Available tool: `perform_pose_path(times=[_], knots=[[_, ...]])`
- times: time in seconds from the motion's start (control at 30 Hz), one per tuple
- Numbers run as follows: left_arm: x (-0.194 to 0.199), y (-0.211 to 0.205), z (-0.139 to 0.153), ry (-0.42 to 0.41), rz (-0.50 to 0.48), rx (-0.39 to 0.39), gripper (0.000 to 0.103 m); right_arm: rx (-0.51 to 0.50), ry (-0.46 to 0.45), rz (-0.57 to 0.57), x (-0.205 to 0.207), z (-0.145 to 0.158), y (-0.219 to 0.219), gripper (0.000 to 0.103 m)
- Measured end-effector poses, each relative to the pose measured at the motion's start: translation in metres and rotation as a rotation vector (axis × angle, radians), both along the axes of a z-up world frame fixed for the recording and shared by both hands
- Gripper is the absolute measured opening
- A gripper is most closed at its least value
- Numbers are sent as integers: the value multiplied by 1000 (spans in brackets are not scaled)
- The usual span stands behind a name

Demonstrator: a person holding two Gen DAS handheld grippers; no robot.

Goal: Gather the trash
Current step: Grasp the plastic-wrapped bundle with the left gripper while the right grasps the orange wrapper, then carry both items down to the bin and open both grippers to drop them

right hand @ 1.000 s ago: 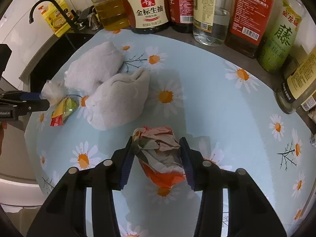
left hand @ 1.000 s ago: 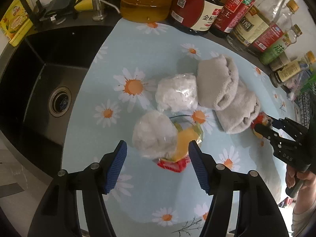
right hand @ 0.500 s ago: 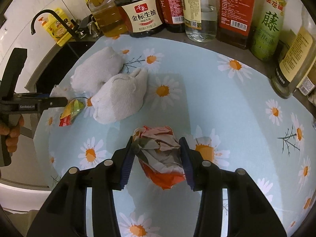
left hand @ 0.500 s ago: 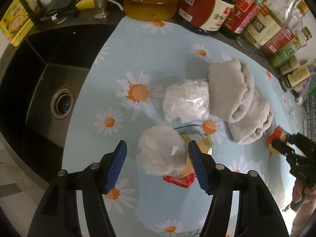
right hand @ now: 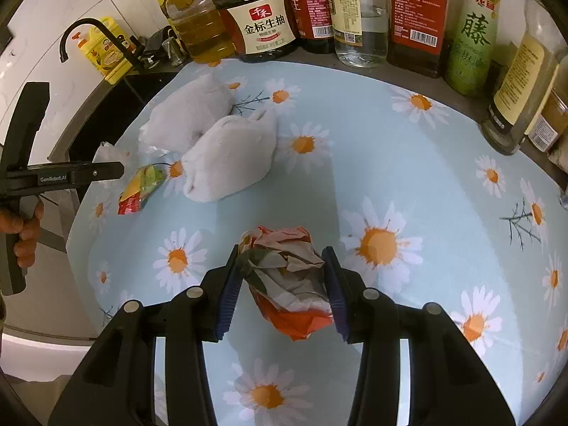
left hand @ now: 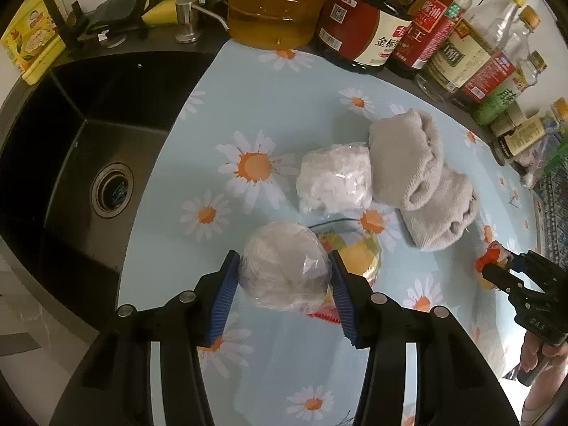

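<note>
Left tongs (left hand: 284, 277) closing, blue pads against both sides of a clear plastic wad (left hand: 284, 266) on the daisy-print surface (left hand: 284, 106), beside a yellow-red wrapper (left hand: 358, 255). Second white plastic wad (left hand: 333, 177) just beyond, touching grey rolled cloths (left hand: 419, 177). Right tongs (right hand: 282, 280) clamped on a crumpled red-and-brown wrapper (right hand: 287, 277), above the surface. Sauce bottles (right hand: 415, 10) along the back edge.
</note>
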State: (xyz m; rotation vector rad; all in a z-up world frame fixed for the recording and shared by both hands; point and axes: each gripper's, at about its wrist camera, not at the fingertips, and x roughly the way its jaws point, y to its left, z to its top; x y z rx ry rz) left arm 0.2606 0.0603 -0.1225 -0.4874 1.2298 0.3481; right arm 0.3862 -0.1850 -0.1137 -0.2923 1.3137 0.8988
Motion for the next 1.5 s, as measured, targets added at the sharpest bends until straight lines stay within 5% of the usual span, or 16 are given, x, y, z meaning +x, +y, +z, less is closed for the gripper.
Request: perform_pose_path(times=[0.73, 1.5], knots=[[-94, -8, 32, -121, -109, -62, 48, -12, -3, -50, -99, 33, 21, 45], [-201, -23, 15, -115, -243, -149, 48, -7, 51, -71, -246, 35, 52, 46]])
